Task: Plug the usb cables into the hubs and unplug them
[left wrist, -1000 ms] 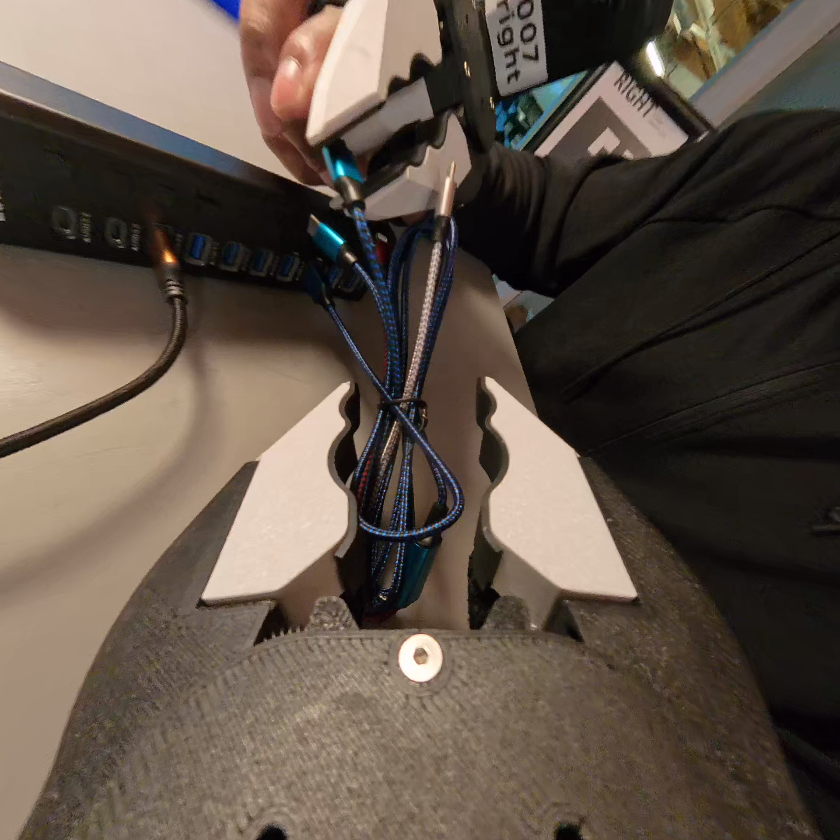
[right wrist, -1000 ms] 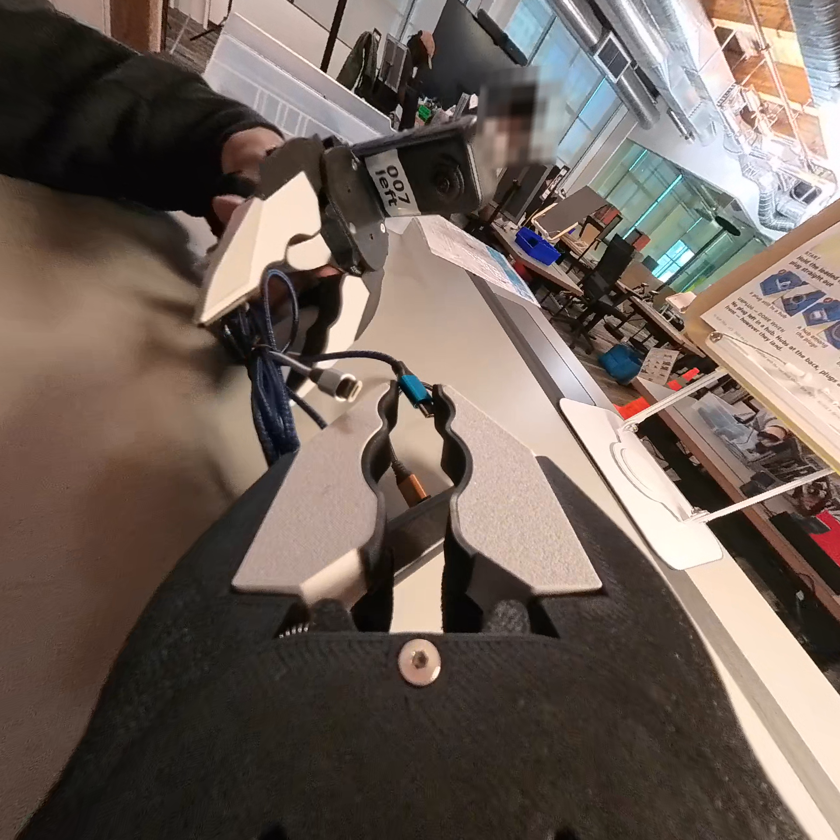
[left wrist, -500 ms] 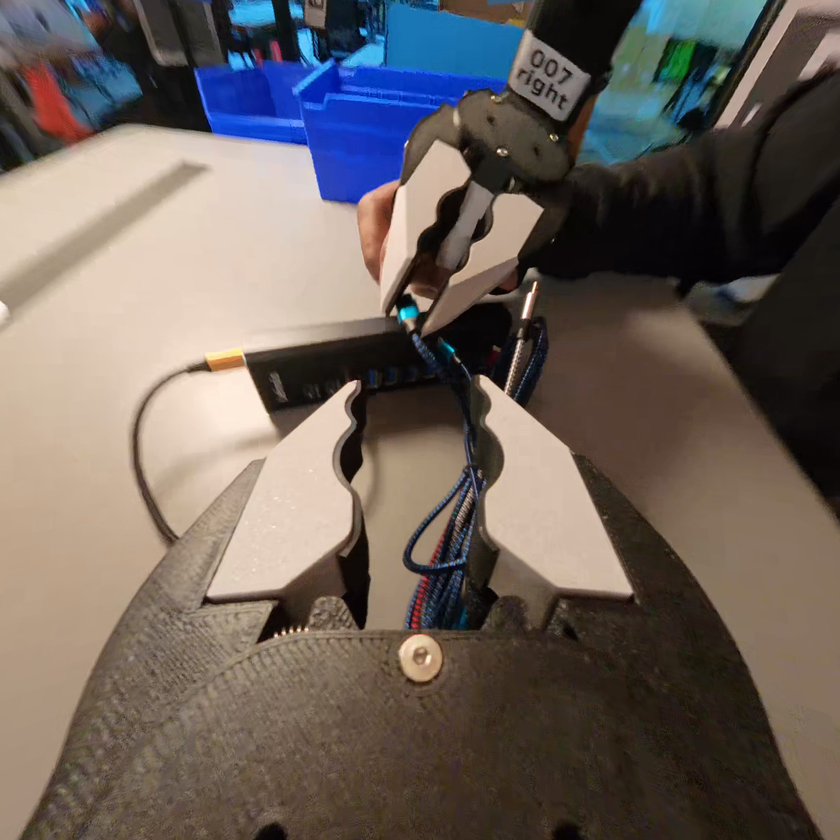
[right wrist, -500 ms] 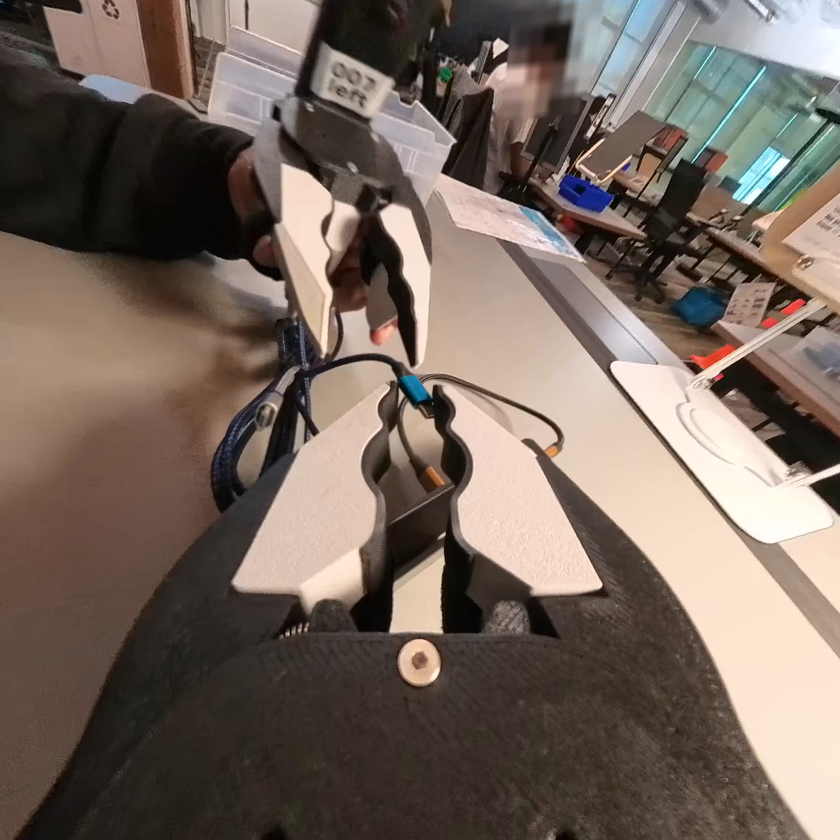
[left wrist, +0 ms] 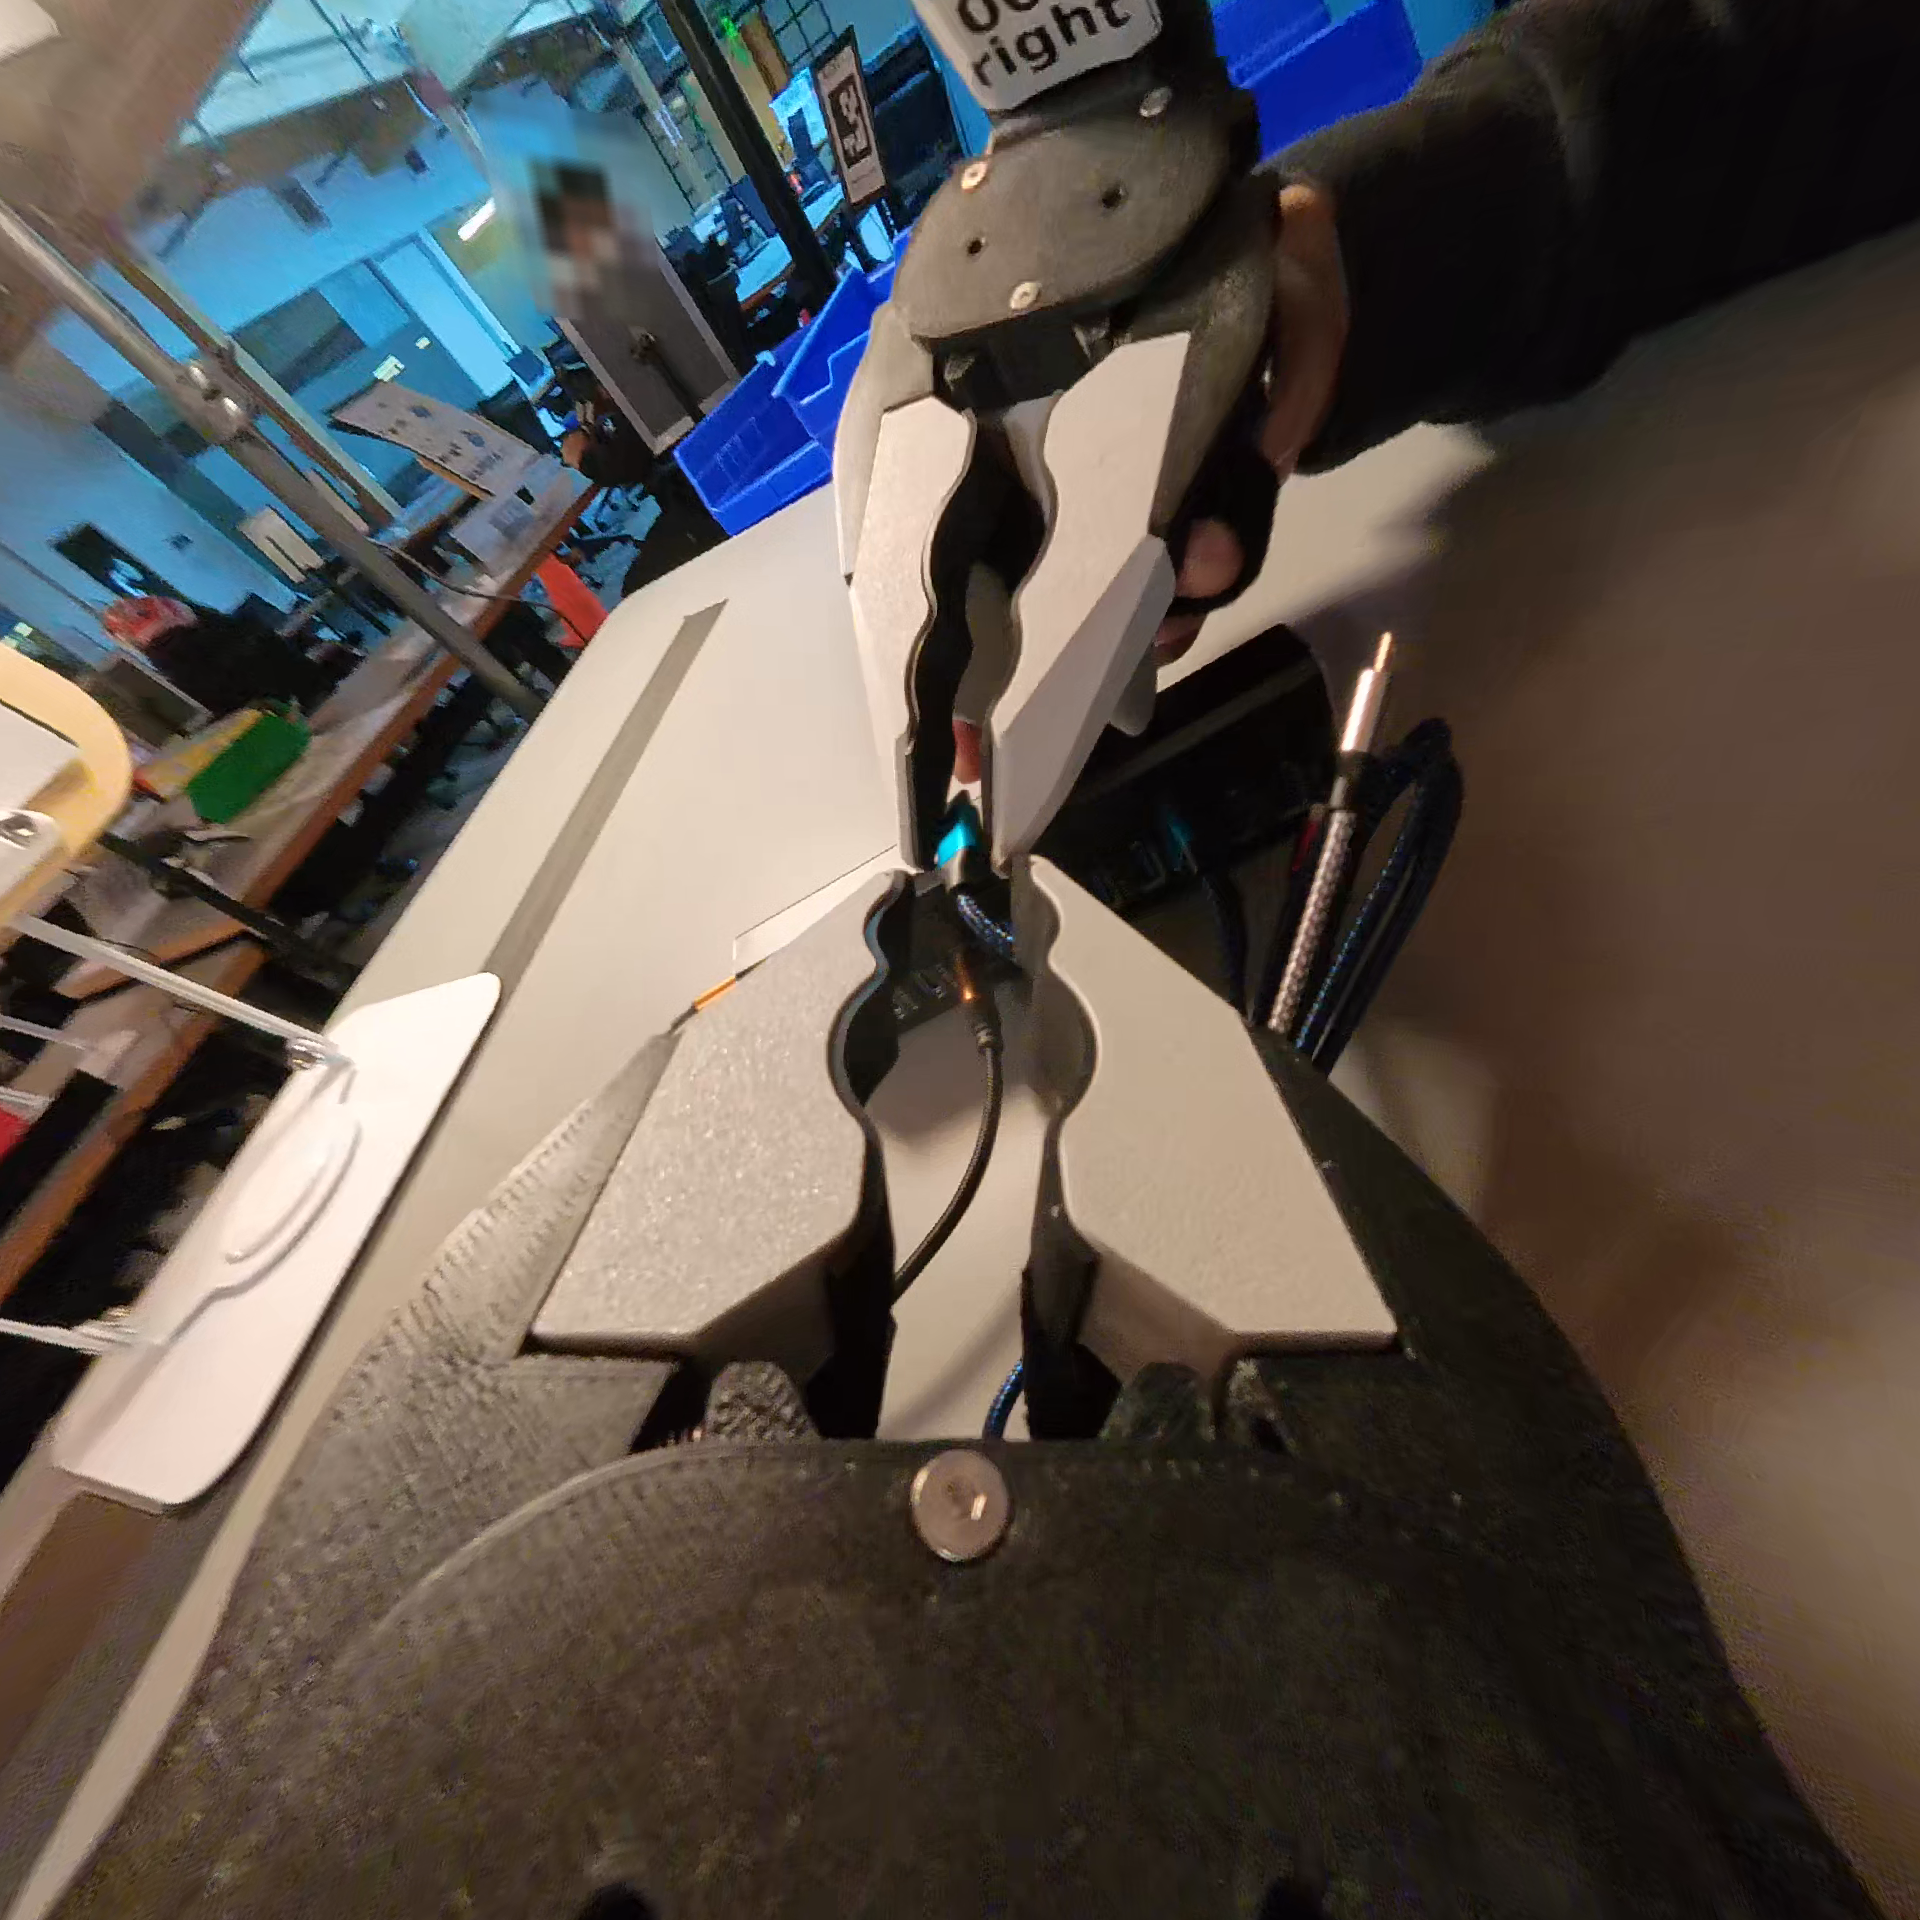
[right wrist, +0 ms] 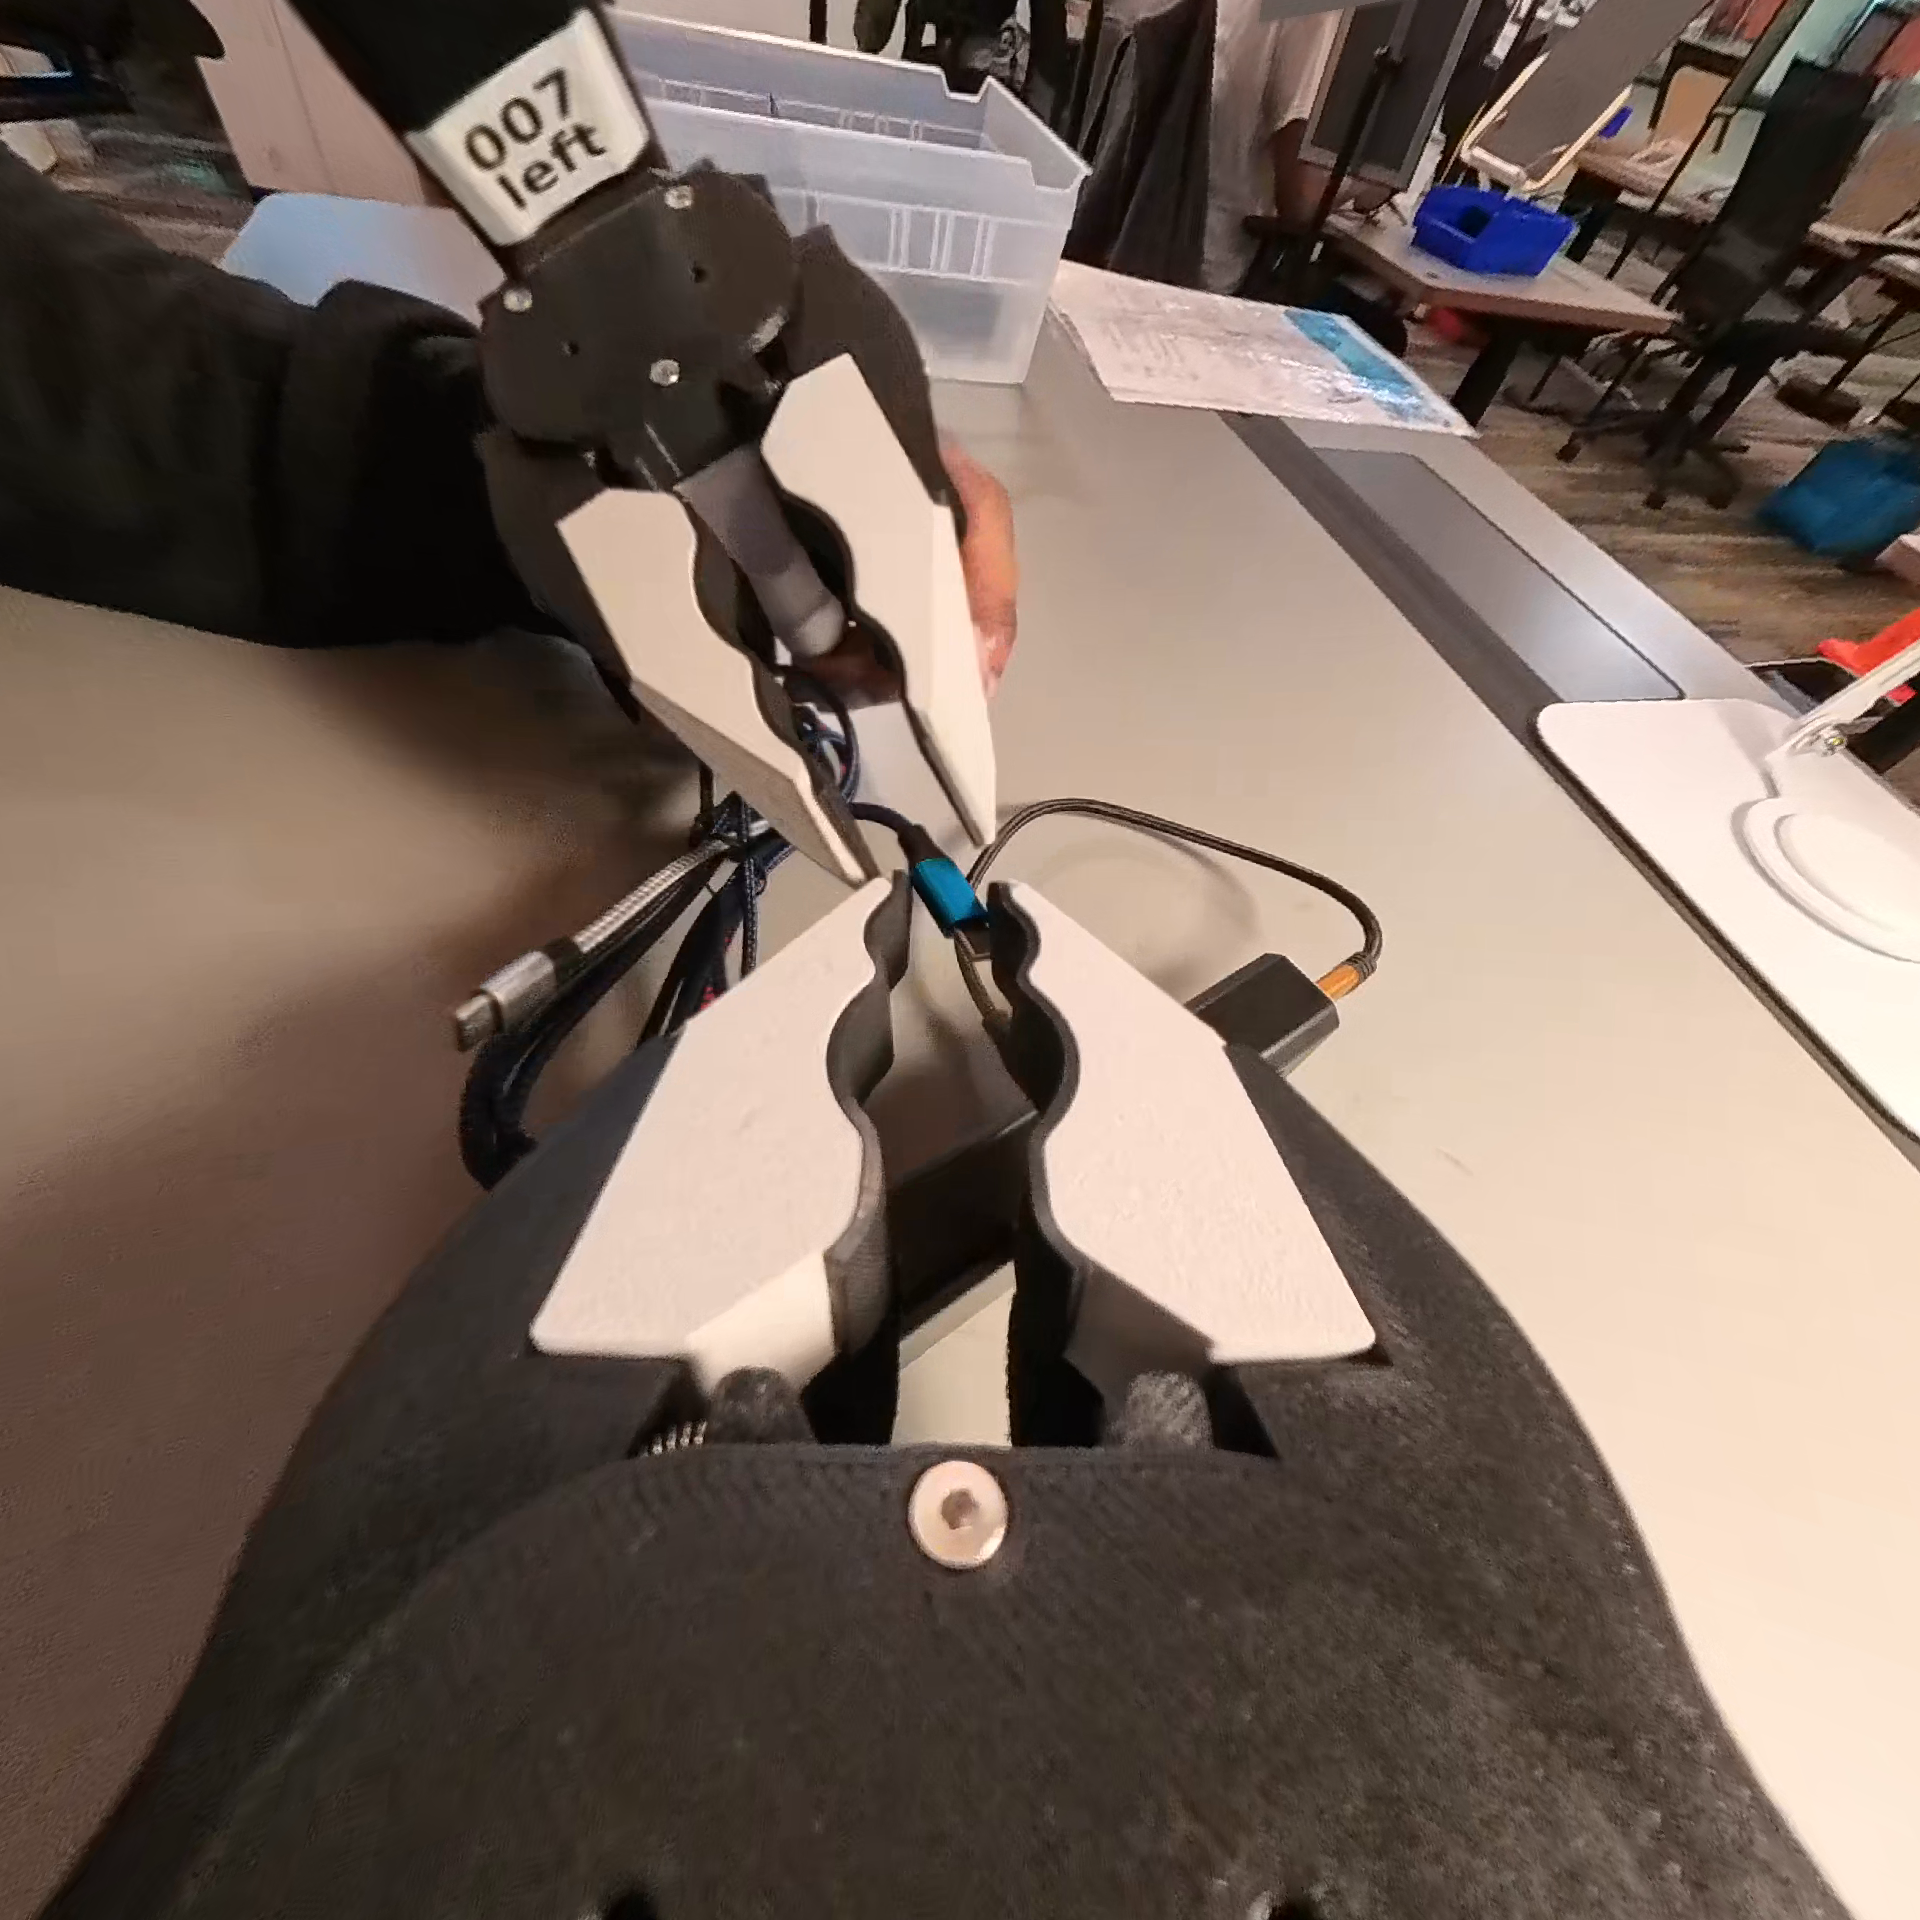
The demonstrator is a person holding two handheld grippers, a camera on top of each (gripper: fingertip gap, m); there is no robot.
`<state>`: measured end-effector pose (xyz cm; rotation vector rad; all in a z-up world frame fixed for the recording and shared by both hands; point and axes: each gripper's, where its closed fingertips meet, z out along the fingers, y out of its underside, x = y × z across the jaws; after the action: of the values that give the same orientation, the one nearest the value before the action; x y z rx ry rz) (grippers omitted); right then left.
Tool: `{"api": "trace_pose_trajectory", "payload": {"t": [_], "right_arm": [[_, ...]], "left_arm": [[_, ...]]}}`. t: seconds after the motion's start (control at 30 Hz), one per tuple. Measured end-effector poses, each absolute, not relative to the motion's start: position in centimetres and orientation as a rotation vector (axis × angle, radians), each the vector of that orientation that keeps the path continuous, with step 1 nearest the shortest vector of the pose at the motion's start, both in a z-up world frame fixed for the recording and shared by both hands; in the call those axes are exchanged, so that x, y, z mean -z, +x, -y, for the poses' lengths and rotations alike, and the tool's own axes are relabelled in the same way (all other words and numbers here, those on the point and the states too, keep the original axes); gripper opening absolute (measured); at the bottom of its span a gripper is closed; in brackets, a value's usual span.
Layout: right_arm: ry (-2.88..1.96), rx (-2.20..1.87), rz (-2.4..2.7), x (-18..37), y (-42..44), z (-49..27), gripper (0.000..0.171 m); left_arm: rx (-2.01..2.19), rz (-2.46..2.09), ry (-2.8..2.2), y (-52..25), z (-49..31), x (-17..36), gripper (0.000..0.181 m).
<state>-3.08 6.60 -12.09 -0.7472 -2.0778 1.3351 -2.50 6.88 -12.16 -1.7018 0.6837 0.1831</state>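
My right gripper (right wrist: 945,891) is shut on a blue USB plug (right wrist: 948,896), held just above the black hub (right wrist: 1262,1003) on the grey table. It shows from above in the left wrist view (left wrist: 956,847), pinching the same plug (left wrist: 954,831). My left gripper (left wrist: 961,875) meets it tip to tip. Its jaws are narrowed around the dark blue braided cable (left wrist: 982,914) just behind the plug, with a small gap left. It also shows in the right wrist view (right wrist: 920,857). The bundled blue cables (left wrist: 1403,883) and a silver braided plug (right wrist: 520,987) lie beside the hub.
The hub's black lead (right wrist: 1195,842) with an orange connector loops over the table. A white stand base (right wrist: 1714,831) lies to the right, and a clear plastic bin (right wrist: 883,208) and papers (right wrist: 1247,353) sit farther back. Blue bins (left wrist: 769,457) stand beyond the table. Both grippers' tips are close together, under 4 cm apart. Both grippers' tips are roughly 15 centimetres from the hub's black lead (right wrist: 1195,842).
My left gripper has swung round and come down to the right gripper's tips, and its jaws have narrowed around the cable. The right gripper still holds the blue plug over the hub.
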Motion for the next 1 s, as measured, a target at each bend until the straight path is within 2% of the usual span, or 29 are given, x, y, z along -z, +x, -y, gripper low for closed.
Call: {"api": "trace_pose_trajectory", "payload": {"t": [0.3, 1.0], "right_arm": [[-0.835, -1.421, 2.116, 12.35, -3.04, -6.71, 0.014], [-0.845, -1.48, 2.157, 12.46, -2.52, -6.48, 0.012]], "left_arm": [[-0.435, -0.834, -1.604, -2.23, -6.91, 12.09, 0.016], [-0.441, -0.838, -1.618, -2.26, -7.01, 12.63, 0.01]]}}
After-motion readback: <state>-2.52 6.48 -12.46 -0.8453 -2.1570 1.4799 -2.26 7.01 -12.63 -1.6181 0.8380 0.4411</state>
